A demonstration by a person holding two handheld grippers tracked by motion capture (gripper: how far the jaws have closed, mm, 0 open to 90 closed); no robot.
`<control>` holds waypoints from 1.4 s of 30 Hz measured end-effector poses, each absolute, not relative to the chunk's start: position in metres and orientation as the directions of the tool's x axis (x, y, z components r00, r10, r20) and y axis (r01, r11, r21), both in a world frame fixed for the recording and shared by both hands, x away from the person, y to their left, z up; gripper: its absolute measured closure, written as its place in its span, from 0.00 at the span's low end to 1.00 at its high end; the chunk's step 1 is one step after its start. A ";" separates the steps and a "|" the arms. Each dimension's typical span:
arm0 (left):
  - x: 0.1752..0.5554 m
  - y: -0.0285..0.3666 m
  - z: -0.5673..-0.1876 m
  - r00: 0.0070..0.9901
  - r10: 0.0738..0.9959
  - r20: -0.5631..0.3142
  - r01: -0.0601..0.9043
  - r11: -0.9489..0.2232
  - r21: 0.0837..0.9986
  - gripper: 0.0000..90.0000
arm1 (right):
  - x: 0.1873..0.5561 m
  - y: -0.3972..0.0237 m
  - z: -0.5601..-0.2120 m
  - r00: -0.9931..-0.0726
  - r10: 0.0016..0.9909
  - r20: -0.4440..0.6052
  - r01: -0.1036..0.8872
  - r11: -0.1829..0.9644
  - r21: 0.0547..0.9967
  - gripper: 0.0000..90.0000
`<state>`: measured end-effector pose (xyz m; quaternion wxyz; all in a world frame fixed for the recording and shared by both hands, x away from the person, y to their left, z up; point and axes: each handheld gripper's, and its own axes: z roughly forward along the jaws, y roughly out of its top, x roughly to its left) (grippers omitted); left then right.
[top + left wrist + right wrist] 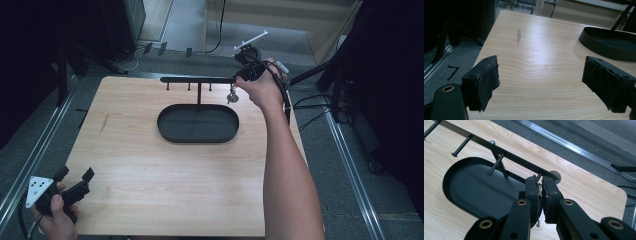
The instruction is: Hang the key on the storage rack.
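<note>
Grippers number two, one in each of the person's hands. The right gripper (pixel 239 80) is at the far right end of a black rack (pixel 197 79) — its jaws are pressed nearly together around something thin at the last peg, and a small silvery key-like piece (pixel 232 96) hangs just below them; what exactly the pads pinch I cannot tell. In the right gripper view the jaws (pixel 540 192) meet right at the rack's crossbar (pixel 499 150), with a round silvery disc (pixel 555 175) showing just beyond them. Four pegs can be counted hanging from that bar, the last at the jaws. One black oval tray (pixel 197 137) forms the rack's base, on the person's side of the right gripper.

The left gripper (pixel 75 179) rests at the near left corner of the table, released, its jaws spread wide; a grey three-cornered plate (pixel 39 190) with dark dots sits on top. In the left gripper view the tray (pixel 609 41) lies ahead and to the right of the open jaws (pixel 541 82).

No writing can be read anywhere. The table (pixel 150 175) is one pale wooden board with a grey smudge (pixel 519 35) ahead of the left gripper. Grey carpet, metal floor rails and dark stands surround it.
</note>
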<state>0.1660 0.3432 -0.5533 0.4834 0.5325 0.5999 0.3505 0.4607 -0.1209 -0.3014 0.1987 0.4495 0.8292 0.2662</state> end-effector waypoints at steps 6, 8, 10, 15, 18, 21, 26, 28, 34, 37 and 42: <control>0.166 0.343 -0.553 0.035 0.978 -0.207 0.300 0.187 0.935 0.15 | 0.464 -0.121 -0.305 -0.494 0.865 -0.089 0.642 0.432 0.634 0.93; 0.166 0.343 -0.553 0.035 0.977 -0.208 0.300 0.188 0.935 0.15 | 0.465 -0.121 -0.307 -0.480 0.872 -0.093 0.651 0.425 0.628 0.93; 0.166 0.343 -0.553 0.035 0.978 -0.208 0.300 0.188 0.935 0.15 | 0.466 -0.122 -0.309 -0.453 0.885 -0.106 0.665 0.415 0.621 0.93; 0.166 0.343 -0.553 0.035 0.977 -0.209 0.299 0.190 0.935 0.15 | 0.467 -0.131 -0.317 -0.390 0.912 -0.125 0.693 0.381 0.612 0.85; 0.166 0.343 -0.553 0.035 0.978 -0.208 0.300 0.188 0.935 0.15 | 0.467 -0.135 -0.320 -0.387 0.912 -0.132 0.696 0.383 0.608 0.82; 0.166 0.343 -0.553 0.035 0.978 -0.208 0.300 0.188 0.935 0.15 | 0.466 -0.142 -0.325 -0.379 0.917 -0.122 0.717 0.374 0.589 0.80; 0.166 0.343 -0.553 0.034 0.978 -0.205 0.300 0.186 0.936 0.15 | 0.464 -0.148 -0.330 -0.370 0.922 -0.115 0.736 0.366 0.569 0.80; 0.166 0.343 -0.553 0.035 0.979 -0.202 0.300 0.183 0.936 0.15 | 0.462 -0.154 -0.335 -0.366 0.924 -0.109 0.748 0.362 0.557 0.80; 0.166 0.343 -0.553 0.035 0.979 -0.203 0.302 0.183 0.936 0.15 | 0.455 -0.167 -0.350 -0.352 0.932 -0.084 0.772 0.340 0.538 0.79; 0.166 0.343 -0.553 0.036 0.979 -0.203 0.302 0.183 0.936 0.15 | 0.450 -0.173 -0.360 -0.348 0.935 -0.070 0.781 0.330 0.530 0.77; 0.166 0.343 -0.553 0.036 0.978 -0.206 0.301 0.186 0.935 0.15 | 0.440 -0.182 -0.377 -0.348 0.937 -0.039 0.805 0.320 0.500 0.72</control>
